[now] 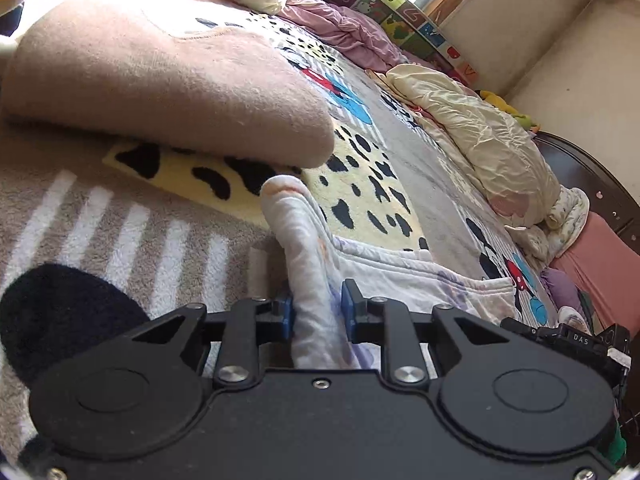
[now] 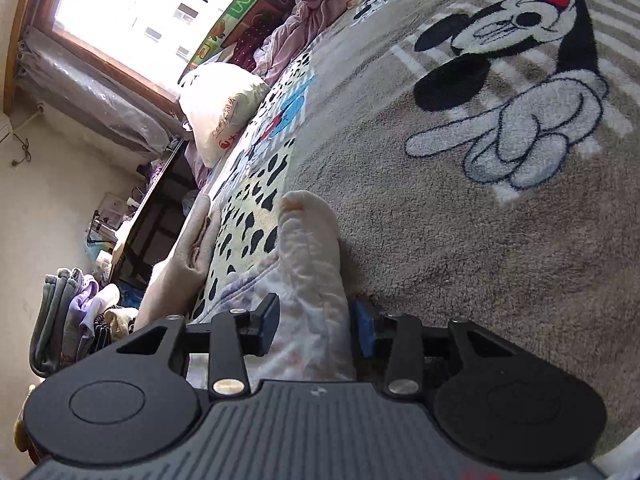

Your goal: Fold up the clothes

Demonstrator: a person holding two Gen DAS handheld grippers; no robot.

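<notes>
A white garment with a faint pastel print (image 1: 384, 276) lies on the cartoon-mouse blanket (image 1: 120, 216). My left gripper (image 1: 318, 314) is shut on a bunched fold of it, which sticks up between the blue pads. In the right wrist view the same garment (image 2: 308, 248) is pinched in my right gripper (image 2: 318, 326), its folded edge poking forward past the fingers. A folded pinkish-beige garment (image 1: 160, 92) rests just beyond the left gripper; its edge (image 2: 180, 264) lies to the left in the right wrist view.
The blanket (image 2: 460, 208) covers the bed. A cream crumpled quilt (image 1: 480, 136) and mauve bedding (image 1: 344, 28) lie along the far side by an alphabet mat (image 1: 400, 12). A printed pillow (image 2: 224, 108) sits near the window (image 2: 132, 12). More clothes (image 2: 72, 312) hang off the bed's side.
</notes>
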